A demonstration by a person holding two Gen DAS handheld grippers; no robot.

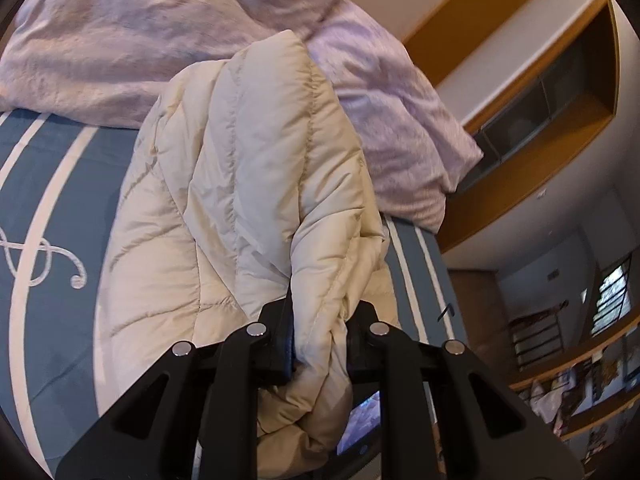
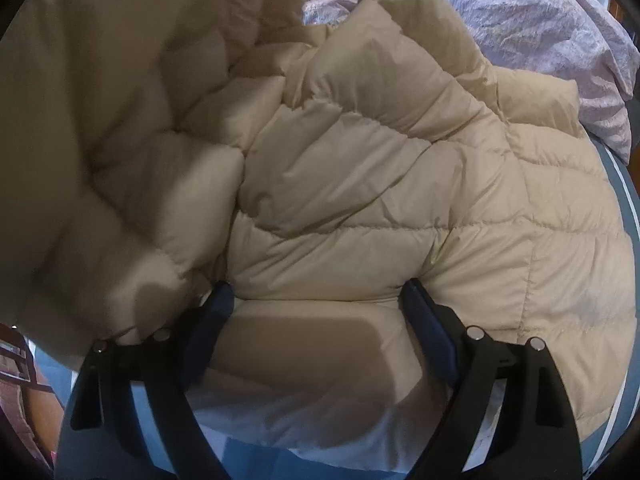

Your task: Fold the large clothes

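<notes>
Two grippers work one cream quilted puffer jacket (image 1: 248, 184) on a blue bedspread (image 1: 60, 168).

The left gripper (image 1: 320, 344) is clamped on a bunched jacket fold, which hides its fingertips. The right gripper (image 2: 316, 300) stands wide, fingers pressing into the jacket, nothing pinched. The right view's left side is blurred cream fabric. Beyond lies a crumpled lilac blanket (image 1: 168, 32). No writing is readable.

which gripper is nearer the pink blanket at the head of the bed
Hard to call. The left gripper is clamped on the cream puffer jacket below the pink blanket; the right gripper straddles the jacket, open.
</notes>
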